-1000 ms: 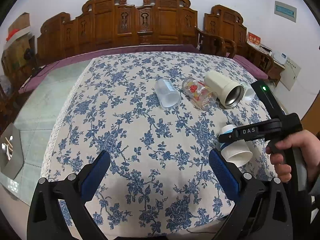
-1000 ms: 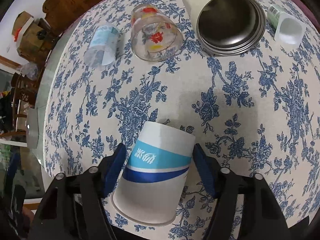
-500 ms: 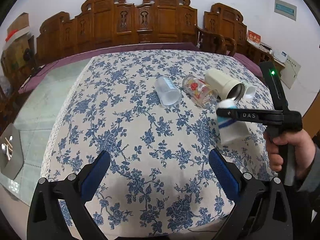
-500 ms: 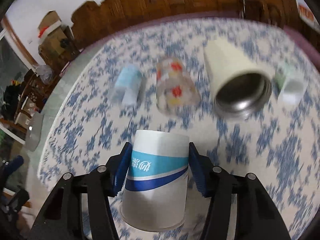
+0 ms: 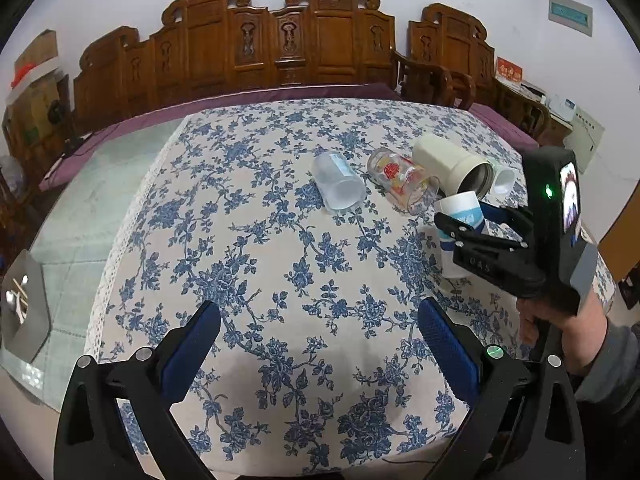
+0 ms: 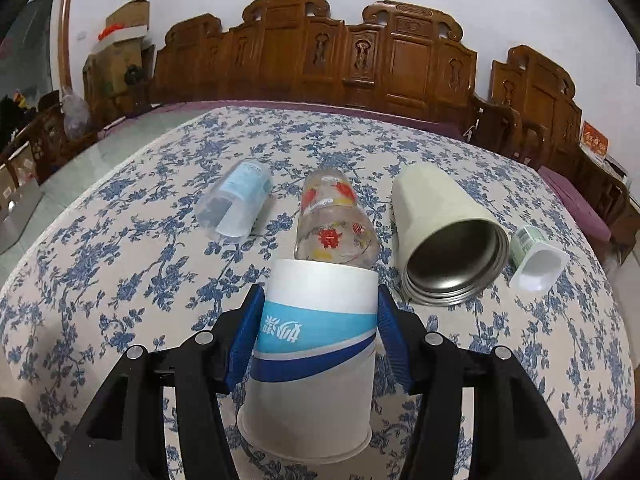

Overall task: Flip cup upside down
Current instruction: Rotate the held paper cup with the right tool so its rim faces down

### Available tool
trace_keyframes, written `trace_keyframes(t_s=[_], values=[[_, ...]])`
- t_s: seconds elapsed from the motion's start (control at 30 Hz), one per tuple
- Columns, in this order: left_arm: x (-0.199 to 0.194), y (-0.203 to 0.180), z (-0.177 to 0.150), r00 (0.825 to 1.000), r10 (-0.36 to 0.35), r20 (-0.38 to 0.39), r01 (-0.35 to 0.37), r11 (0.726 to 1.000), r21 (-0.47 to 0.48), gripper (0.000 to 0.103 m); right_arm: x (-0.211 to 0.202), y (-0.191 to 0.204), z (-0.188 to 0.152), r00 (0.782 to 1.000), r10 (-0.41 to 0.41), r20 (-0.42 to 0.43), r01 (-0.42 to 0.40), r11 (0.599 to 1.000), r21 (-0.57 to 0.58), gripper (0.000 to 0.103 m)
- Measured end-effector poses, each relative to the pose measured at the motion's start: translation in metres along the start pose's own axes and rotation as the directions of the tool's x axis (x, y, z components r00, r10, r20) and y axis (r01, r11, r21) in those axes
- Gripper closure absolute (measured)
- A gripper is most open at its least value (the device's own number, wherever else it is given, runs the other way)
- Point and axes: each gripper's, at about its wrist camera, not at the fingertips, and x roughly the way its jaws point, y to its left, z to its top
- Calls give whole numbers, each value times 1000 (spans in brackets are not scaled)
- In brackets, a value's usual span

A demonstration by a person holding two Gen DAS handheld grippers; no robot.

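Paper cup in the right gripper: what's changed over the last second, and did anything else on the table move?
The right gripper has kept its grip on the paper cup, lifted it from lying on the tablecloth and tipped it mouth-down, base up. The left gripper stays open and empty. The four cups lying on their sides have not moved: frosted plastic cup, printed glass, cream steel-lined tumbler, small white cup.

Ahead of your right claw: glass tumbler [image 6: 334, 220], on its side on the worktop [image 6: 120, 280]
Ahead-left: clear plastic cup [image 6: 236, 210], lying down
Ahead-right: cream steel-lined mug [image 6: 444, 228]; small white cup [image 6: 536, 258] just beside it
Beyond them: carved wooden chairs [image 6: 360, 60]
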Motion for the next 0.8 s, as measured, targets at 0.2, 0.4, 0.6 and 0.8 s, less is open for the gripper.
trace_keyframes(t_s=[0.2,0.4,0.6,0.8], values=[[-3,1,1,1000,2,11,-2,1000,-1,8,-17,5,-15,1000,-1,17,1,1000,-12,44],[-7,0,3,1000,9,24,-9,1000,1,8,-34,11,-31,999,-21,39,22,999,-38,44],[-9,0,3,999,17,31,-17,1000,1,8,-44,15,-40,999,-7,45,9,999,-44,44],[-10,1,4,999,19,34,-19,1000,1,8,-57,16,-59,999,-18,44,21,998,-61,44]])
